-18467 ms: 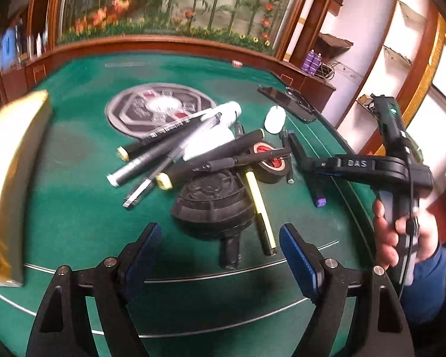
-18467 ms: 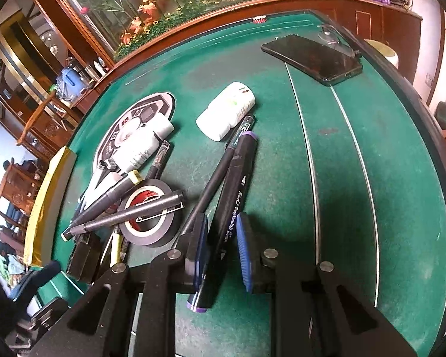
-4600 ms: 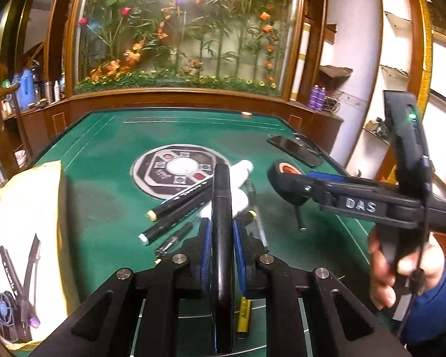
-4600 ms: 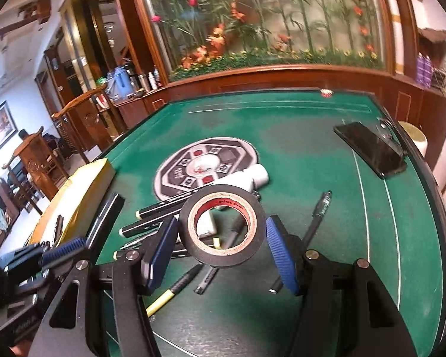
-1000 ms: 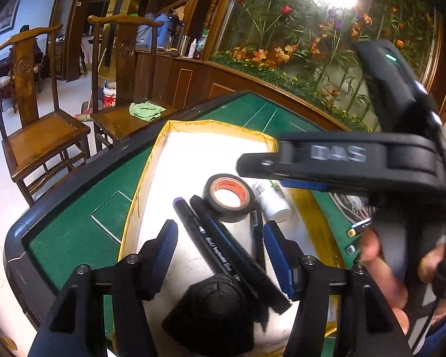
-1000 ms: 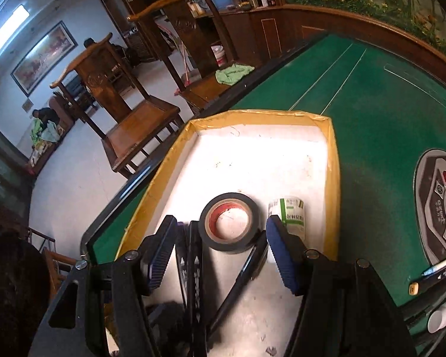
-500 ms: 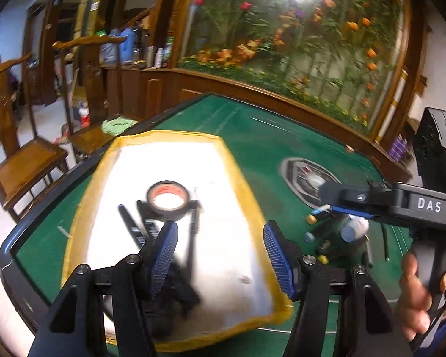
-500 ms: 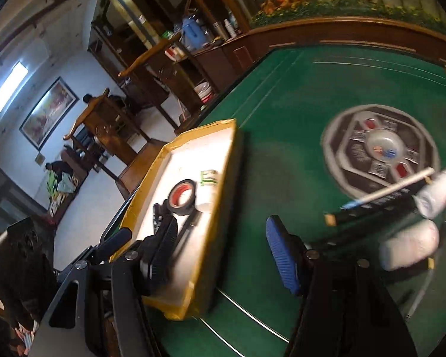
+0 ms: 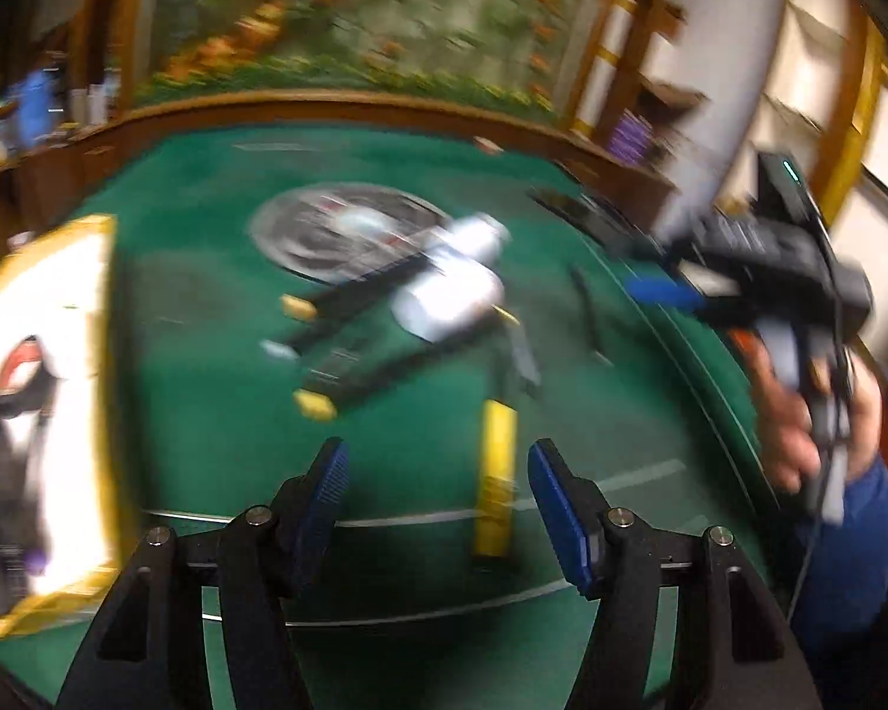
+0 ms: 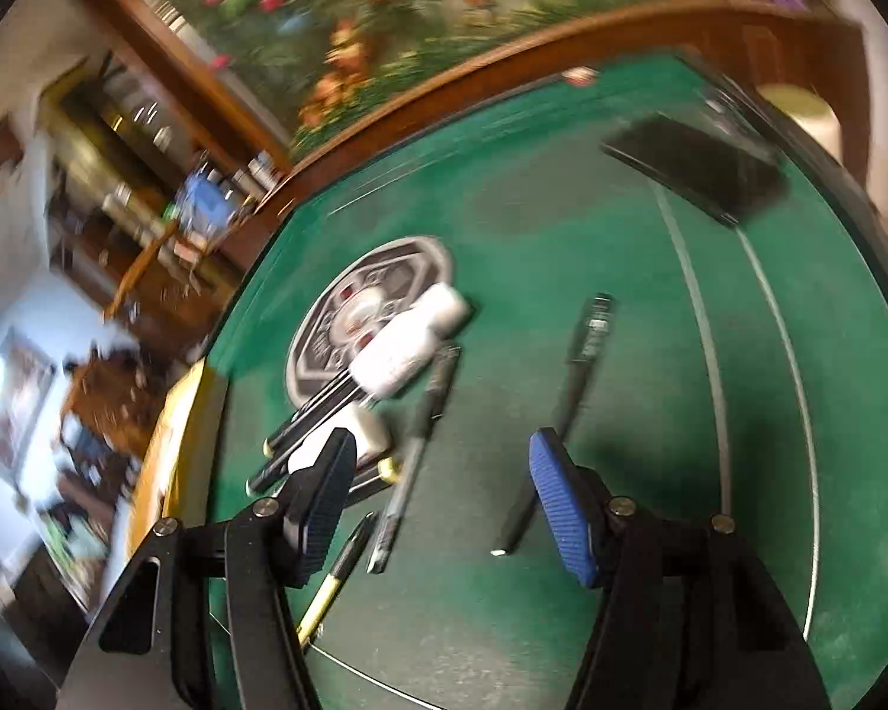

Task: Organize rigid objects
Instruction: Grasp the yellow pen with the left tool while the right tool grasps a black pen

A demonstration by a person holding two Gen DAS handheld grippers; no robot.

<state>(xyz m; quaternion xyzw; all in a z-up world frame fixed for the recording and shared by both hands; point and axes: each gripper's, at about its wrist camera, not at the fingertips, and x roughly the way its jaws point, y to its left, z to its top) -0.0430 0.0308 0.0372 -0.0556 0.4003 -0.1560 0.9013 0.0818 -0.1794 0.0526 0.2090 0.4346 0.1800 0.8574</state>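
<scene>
Right wrist: claw (image 10: pixel 438 497) empty, clear felt (image 10: pixel 651 390) btwn pens

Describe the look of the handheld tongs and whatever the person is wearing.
Both tongs are matte black with angular arms, silver screws and ribbed blue pads. Left tongs fill the left wrist view; right tongs likewise. From the left, the right unit shows a green light, a dangling cable and a blue sleeve.

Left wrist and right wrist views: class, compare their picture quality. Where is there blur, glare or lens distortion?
Left wrist view: heavy motion blur smears the markers and the white bottle, the tray glares white, and the left gripper stays sharp. Right wrist view: milder blur, worst on the room at the left; the black pen is fairly crisp. Both views bend the table edge, fisheye style.
</scene>
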